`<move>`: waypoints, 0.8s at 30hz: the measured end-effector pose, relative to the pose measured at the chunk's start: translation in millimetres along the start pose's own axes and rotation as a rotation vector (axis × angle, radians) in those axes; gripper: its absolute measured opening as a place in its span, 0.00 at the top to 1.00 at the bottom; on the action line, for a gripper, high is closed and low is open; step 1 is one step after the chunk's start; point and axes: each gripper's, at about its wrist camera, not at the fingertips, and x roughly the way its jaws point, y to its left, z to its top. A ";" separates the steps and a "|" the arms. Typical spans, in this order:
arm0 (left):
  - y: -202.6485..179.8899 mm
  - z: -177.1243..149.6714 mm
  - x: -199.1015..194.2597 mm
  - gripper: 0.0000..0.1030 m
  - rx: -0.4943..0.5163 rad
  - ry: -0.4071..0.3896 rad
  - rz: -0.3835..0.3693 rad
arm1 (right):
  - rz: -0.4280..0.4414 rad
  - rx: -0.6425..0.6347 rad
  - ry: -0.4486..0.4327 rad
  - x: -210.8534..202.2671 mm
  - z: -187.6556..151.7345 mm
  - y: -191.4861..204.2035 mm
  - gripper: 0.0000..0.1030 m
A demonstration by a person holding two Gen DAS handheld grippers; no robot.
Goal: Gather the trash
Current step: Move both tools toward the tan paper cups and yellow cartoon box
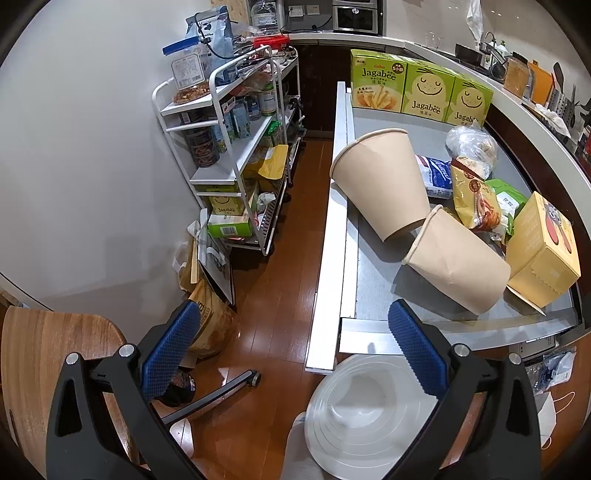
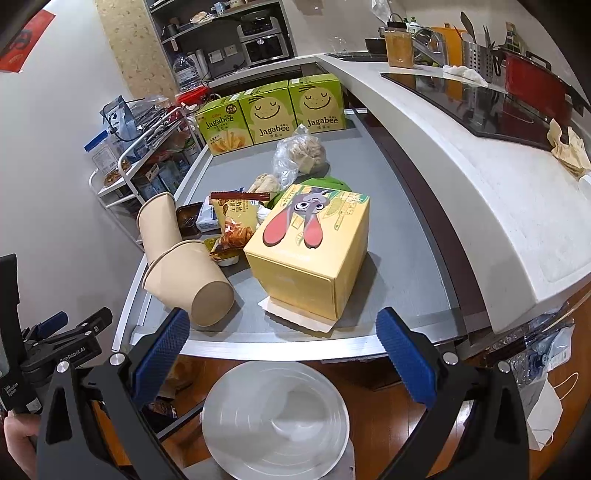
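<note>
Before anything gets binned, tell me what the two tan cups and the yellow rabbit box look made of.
Tan cups: seemingly matte kraft paper, with rolled rims and a side seam. Yellow rabbit box: likely printed cardboard with a slight sheen, showing folded edges and a flap at its base.

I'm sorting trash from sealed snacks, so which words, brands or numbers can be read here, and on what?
"Jagabee": on each of the three green boxes at the back of the grey table.
"Jagabee": on a green box low in the white cart.
"GenRobot.AI": on the left gripper.
Print on the snack bag, blue pouch and jar label: too small or blurred.
</note>
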 end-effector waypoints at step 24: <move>-18.7 2.6 -13.1 0.01 0.053 -0.064 -0.079 | -0.033 0.032 -0.024 -11.8 14.6 -3.0 0.04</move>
